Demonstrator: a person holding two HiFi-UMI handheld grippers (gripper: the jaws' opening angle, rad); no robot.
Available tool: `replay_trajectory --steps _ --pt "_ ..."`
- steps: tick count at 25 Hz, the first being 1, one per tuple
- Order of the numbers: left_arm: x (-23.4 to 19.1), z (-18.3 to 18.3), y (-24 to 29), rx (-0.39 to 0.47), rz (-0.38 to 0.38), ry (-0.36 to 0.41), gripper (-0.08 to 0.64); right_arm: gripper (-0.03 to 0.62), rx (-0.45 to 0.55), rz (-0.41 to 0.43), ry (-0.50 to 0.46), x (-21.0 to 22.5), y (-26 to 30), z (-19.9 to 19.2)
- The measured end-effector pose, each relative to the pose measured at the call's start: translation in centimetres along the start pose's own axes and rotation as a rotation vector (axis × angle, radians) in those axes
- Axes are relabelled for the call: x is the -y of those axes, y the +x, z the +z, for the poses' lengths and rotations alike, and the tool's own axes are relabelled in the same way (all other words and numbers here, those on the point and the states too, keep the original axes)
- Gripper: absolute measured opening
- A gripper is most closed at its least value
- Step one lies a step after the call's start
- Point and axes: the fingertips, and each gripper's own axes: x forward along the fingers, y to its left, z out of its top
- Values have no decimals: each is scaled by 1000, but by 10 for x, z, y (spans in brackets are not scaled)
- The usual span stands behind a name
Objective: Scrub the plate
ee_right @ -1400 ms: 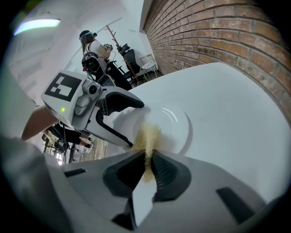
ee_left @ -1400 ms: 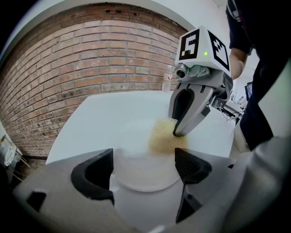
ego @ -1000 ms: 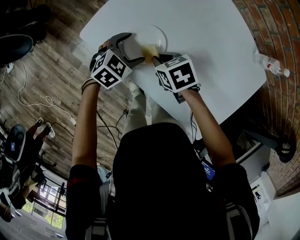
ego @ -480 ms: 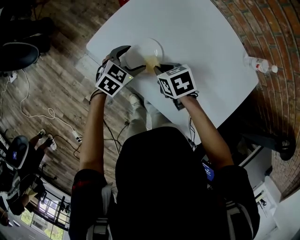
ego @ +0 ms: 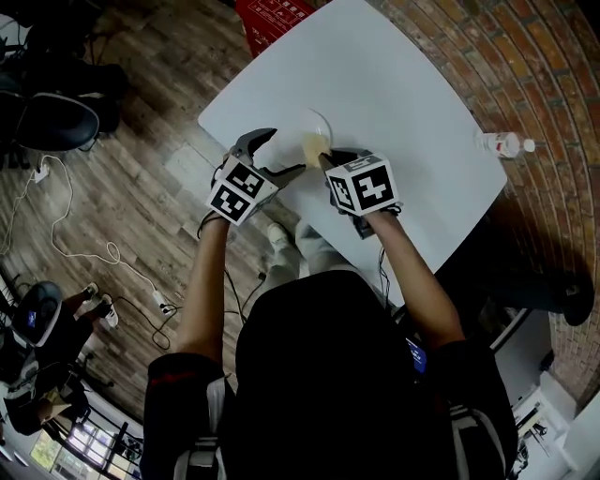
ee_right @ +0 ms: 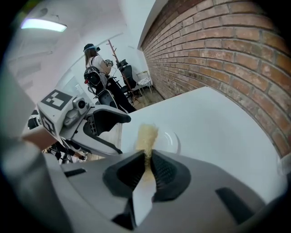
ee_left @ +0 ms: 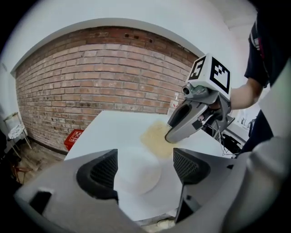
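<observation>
A white plate [ego: 309, 122] lies near the table's near-left corner. My left gripper [ego: 286, 150] is open, with one jaw on each side of the plate's near edge; in the left gripper view the plate [ee_left: 136, 175] sits between the pads [ee_left: 102, 170], and I cannot tell whether they touch it. My right gripper [ego: 322, 157] is shut on a yellow sponge [ego: 313, 143], which rests on the plate's near-right rim. In the right gripper view the sponge [ee_right: 146, 136] sticks out of the shut jaws over the plate [ee_right: 169, 140], with the left gripper [ee_right: 102, 122] beside it.
The white table [ego: 394, 103] stands beside a brick wall. A plastic bottle [ego: 502, 143] lies at its far right edge. A red crate [ego: 281, 14] is on the wooden floor beyond the table. Chairs, cables and a person [ee_right: 96, 61] are off to the left.
The head view has pulled back and swung, so the table looks smaller. Both grippers stay at the plate, and the sponge keeps to its near rim.
</observation>
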Motion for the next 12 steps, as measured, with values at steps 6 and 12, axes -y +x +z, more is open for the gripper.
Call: replay_trajectory --steps 6,12 --pt "23 31 -21 99 26 5 352 40 75 -29 -17 -8 -24 16" --pt "36 49 -56 169 55 11 239 40 157 -53 -28 -21 -52 29"
